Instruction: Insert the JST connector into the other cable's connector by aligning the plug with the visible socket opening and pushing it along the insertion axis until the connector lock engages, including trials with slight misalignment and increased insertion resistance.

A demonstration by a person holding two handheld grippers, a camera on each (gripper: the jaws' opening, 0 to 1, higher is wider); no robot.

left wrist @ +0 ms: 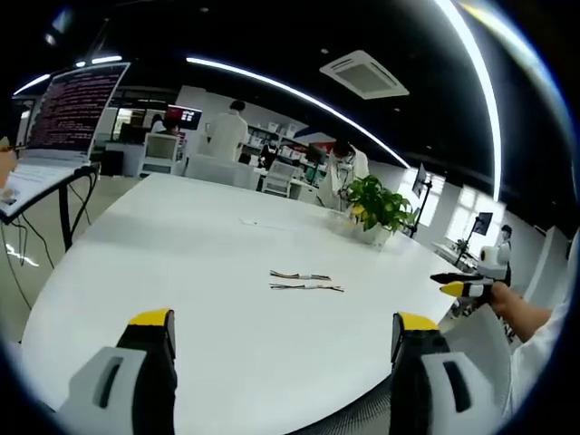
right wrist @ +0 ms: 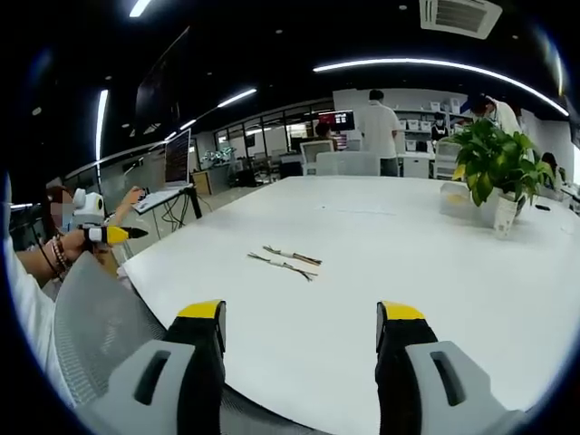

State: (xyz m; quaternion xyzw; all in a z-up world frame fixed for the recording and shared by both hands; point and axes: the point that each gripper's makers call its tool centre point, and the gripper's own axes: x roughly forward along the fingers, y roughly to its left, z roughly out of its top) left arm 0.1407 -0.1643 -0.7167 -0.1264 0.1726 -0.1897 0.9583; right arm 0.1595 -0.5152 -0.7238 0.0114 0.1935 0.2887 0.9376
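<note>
From the left gripper view, the left gripper (left wrist: 285, 337) hung with its jaws spread wide and nothing between them, short of the white bench (left wrist: 181, 245). The two cables (left wrist: 304, 281) lay side by side at about one o'clock from it, well apart from the jaws. The right gripper (left wrist: 462, 285) showed at three o'clock.

From the right gripper view, the right gripper (right wrist: 300, 328) gaped empty too, cables (right wrist: 285, 261) at twelve o'clock. Best bet: each takes one cable close behind its connector, housings square before pushing.
</note>
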